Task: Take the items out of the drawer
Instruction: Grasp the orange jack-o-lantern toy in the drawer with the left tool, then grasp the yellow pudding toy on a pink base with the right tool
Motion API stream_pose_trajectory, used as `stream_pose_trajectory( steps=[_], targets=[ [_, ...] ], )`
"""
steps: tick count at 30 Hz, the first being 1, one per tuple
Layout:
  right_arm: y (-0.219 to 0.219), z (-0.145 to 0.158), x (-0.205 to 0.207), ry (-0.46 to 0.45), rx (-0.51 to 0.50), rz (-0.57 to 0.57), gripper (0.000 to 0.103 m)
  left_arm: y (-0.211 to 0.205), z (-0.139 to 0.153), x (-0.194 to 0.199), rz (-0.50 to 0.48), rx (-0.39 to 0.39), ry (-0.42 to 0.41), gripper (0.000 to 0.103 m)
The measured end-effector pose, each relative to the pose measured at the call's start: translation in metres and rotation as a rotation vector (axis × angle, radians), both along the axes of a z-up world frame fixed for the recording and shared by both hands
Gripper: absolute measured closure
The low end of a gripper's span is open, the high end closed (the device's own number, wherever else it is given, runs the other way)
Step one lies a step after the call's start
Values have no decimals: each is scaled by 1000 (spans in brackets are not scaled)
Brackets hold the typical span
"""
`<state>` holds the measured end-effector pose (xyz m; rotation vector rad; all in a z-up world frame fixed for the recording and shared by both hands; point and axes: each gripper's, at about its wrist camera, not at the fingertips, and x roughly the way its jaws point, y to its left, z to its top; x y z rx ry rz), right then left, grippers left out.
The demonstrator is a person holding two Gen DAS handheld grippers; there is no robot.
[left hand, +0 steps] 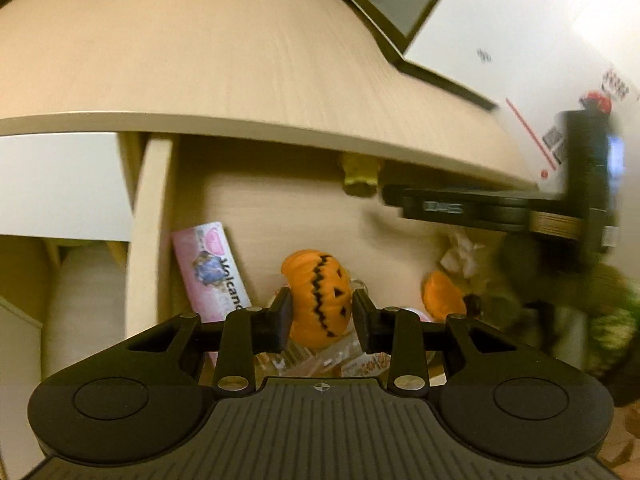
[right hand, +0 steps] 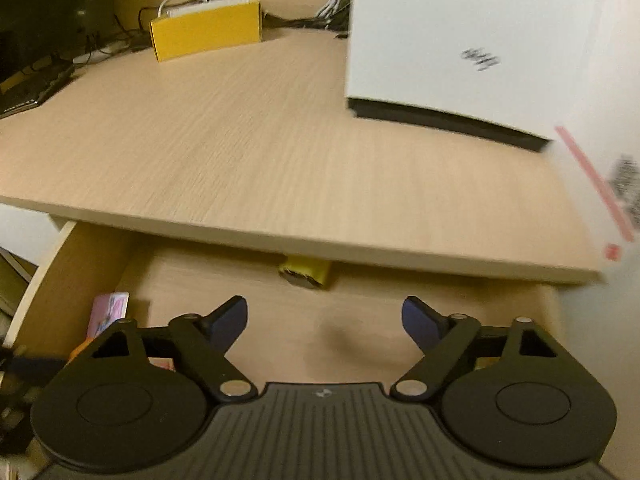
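Note:
An open wooden drawer sits under the desk top. In it lies an orange jack-o'-lantern pumpkin, and my left gripper is shut on it, one pad at each side. Beside the pumpkin are a pink packet, a second orange piece, crumpled wrappers and, at the back, a small yellow object. My right gripper hangs open over the bare drawer floor with nothing between its fingers. The yellow object lies ahead of it, and the pink packet to its left.
The desk top overhangs the back of the drawer. A large white box stands on the desk at the right, and a yellow box with cables at the back. A green plant fills the right of the left wrist view.

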<state>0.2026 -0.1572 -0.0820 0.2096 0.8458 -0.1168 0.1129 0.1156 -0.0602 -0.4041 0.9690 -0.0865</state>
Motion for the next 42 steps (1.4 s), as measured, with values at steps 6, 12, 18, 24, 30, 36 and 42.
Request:
stream_pose_trajectory(
  steps=[6,12,18,24,30,36,42],
  targets=[
    [-3,-29,30,8,73,-96,24,16,-5,1,96,-50,-7,67],
    [-7,-44,48,-10,104,-124,28,17,-13,9,126,-66,16,67],
    [-16,-66,61,48,183,-164,45,23,-17,13,140,-67,34,67],
    [-31,-53,57,168,313,-142,63,26,-15,17,120,-69,35,67],
    [-35,-21,17,207,342,-90,66,17,-14,23,57,-72,41,67],
    [-30,2,-28,193,289,-55,66,0,-11,28,-38,-54,44,67],
    [-27,-2,-34,143,180,9,67,-3,-7,36,-48,-49,44,67]
  ],
)
